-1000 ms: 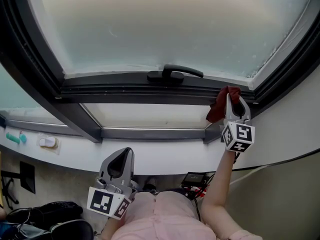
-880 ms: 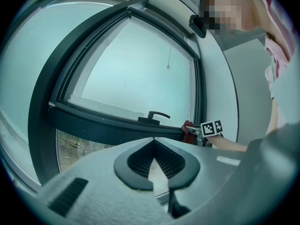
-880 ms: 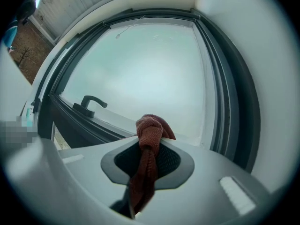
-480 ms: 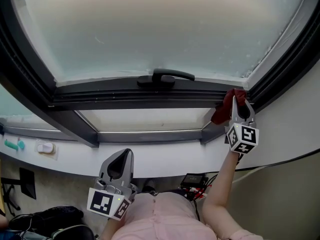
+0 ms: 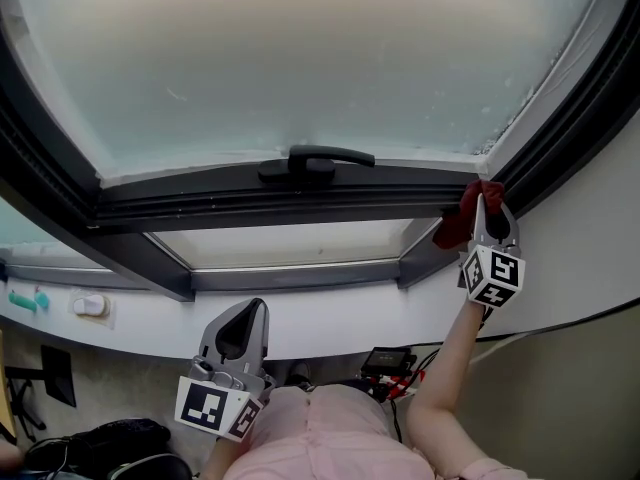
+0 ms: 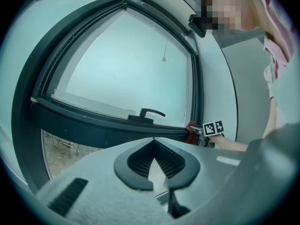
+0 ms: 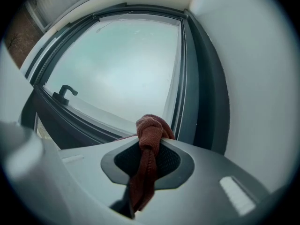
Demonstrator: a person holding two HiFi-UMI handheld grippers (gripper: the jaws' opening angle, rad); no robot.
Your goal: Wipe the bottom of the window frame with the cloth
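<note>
Right hand-held gripper slid to window frame corner, clamping cloth; left hand-held gripper closed, empty.

the white window ledge runs below the dark grey window frame. at the ledge's far left end sit a small teal object and, just beside it, a small white one. over at the frame's bottom right corner, a bunched rust-red cloth touches the rail.

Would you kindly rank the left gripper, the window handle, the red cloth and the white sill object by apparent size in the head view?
1. left gripper, though nearness to the camera inflates it.
2. window handle and red cloth: too alike to rank.
3. white sill object.
</note>
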